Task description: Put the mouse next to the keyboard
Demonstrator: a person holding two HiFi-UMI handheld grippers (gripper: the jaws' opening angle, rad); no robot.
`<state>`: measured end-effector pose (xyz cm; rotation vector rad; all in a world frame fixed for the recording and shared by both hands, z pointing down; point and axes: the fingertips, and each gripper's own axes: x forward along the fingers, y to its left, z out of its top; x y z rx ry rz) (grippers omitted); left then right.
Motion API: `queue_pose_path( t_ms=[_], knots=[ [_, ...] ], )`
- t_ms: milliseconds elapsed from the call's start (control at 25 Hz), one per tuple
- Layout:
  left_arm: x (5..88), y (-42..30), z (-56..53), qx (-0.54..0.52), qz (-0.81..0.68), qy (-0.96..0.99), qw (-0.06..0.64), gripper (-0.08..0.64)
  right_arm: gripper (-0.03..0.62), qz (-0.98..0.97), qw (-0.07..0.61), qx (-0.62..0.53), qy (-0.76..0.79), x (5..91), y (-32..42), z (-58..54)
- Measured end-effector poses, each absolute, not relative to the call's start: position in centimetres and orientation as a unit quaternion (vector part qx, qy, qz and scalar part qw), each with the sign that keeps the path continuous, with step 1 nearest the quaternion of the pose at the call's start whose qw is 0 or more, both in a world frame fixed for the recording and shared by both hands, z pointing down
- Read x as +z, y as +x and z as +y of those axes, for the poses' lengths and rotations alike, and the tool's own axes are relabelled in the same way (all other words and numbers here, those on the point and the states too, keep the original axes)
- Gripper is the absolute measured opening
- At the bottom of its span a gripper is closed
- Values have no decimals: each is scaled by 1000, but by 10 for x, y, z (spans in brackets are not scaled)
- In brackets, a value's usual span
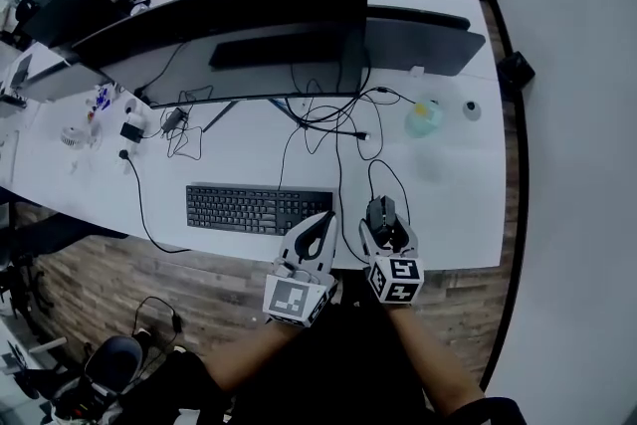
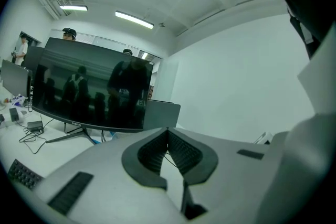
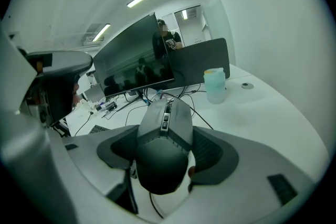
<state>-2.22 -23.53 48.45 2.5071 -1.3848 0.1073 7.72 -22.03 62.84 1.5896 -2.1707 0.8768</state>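
Pinching the likely light, rigid, slick mouse [image 3: 164, 147] by its flanks, the right gripper [image 1: 384, 217] sits three o'clock of the keyboard [image 1: 257, 209], the left gripper [image 1: 318, 230] pressed together, empty.

Left gripper [image 1: 323, 222] jaws together, empty; right gripper [image 1: 386, 230] clamped on mouse [image 3: 164, 149] (forearms side by side).

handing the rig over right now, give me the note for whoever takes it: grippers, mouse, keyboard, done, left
Right gripper: jaws closed on the sides of the black wired mouse.
Left gripper: jaws together, nothing between them, held just off the right end of the keyboard.
Positions: the keyboard lies flat near the front edge of the white desk. The mouse is to its right, a small gap away. I cannot tell whether it is lifted or resting.
Done: mouse gripped and close to the keyboard.
Left: set it down beside the keyboard's right end, open the right jaws, and back off.
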Motion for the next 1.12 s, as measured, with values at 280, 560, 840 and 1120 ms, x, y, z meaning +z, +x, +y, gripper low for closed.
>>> queue_pose_path(
  t_ms=[280,560,840,1120],
  knots=[
    [497,-24,-246,46,-492,856,154,3,311,-754,207,309,542,681,74,-227],
    [503,-27,-255,56,-494,852,161,3,311,-736,255,331,532,722,71,-233],
    [511,-40,-254,66,-513,840,164,3,313,-716,300,340,532,752,70,-234],
    [519,-55,-245,73,-523,832,173,3,313,-697,336,331,540,765,71,-232]
  ],
)
